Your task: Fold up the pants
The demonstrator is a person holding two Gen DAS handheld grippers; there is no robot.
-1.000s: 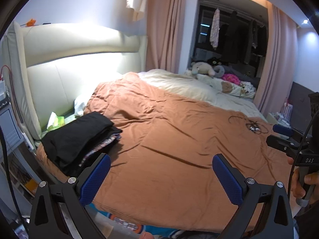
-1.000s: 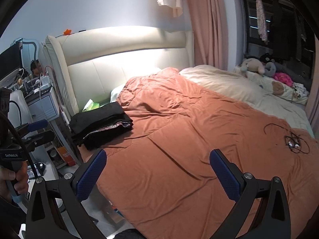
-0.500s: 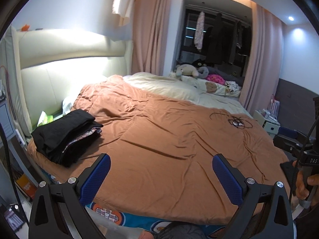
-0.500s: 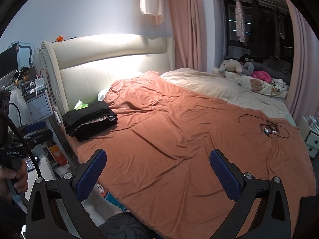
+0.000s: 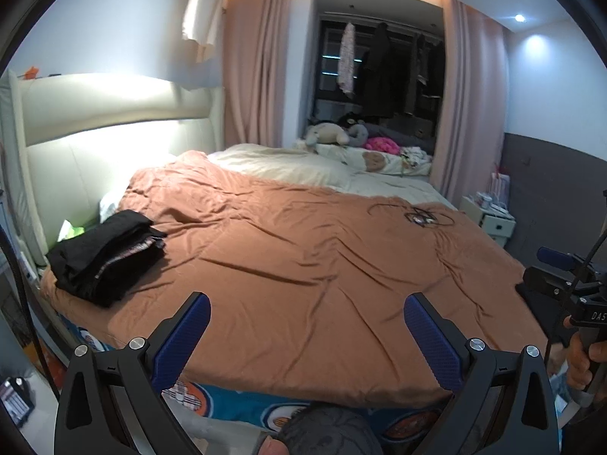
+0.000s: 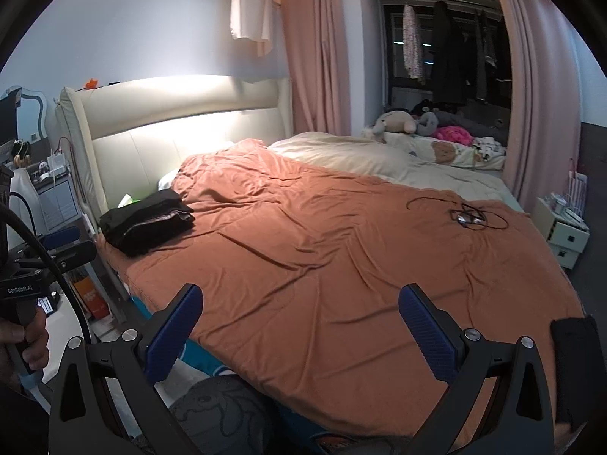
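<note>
With both grippers' fingers (image 5: 428,337) spread wide and empty, we judge the folded black pants (image 5: 102,254) soft, light, best pinched at the edges.

Bed layout, left wrist view

Folded clothes stack (image 5: 106,252) lies on the blanket (image 5: 303,265) at frame left, near the headboard (image 5: 106,129); tangled cable (image 5: 417,216) right of centre; stuffed toys (image 5: 334,134) behind.

Bed: orange-brown duvet (image 5: 303,273) spread ahead of the fingers
Headboard: cream padded headboard (image 6: 182,129), lit from above, ahead and left
Curtains: pink curtains (image 6: 318,49) flank a dark window (image 5: 379,57) far ahead
Nightstand: white nightstand (image 6: 565,231) right of the bed
Walls: pale walls (image 6: 132,26)
</note>
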